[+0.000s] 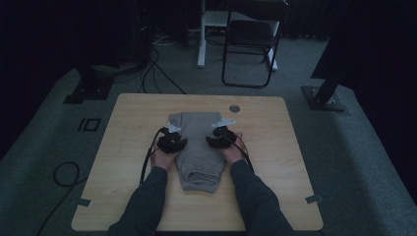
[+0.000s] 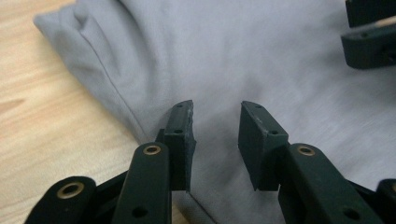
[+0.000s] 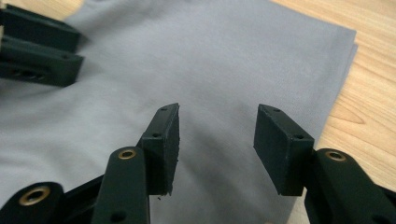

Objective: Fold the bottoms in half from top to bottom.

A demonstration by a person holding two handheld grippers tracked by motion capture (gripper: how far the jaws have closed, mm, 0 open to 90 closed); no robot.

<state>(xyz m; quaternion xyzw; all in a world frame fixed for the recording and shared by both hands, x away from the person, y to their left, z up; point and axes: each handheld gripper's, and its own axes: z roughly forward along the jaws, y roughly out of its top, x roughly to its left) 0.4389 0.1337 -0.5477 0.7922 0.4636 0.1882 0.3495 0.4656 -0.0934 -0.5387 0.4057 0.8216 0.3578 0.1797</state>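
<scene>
High view | folded grey garment [image 1: 199,147] between claws | left claw [image 1: 173,129] released | right claw [image 1: 219,127] released

Dark grey-green long sleeves [image 1: 147,204] cover both forearms at the bottom of the high view. Each hand carries a black two-jaw gripper, left [image 1: 173,132] and right [image 1: 219,129], topped by a pale grey three-cornered plate [image 1: 223,122] and trailing a black cable [image 1: 146,157]. Brass-ringed screw holes [image 2: 152,150] mark the jaw arms; the pads [image 3: 282,149] are flat black blocks.
</scene>
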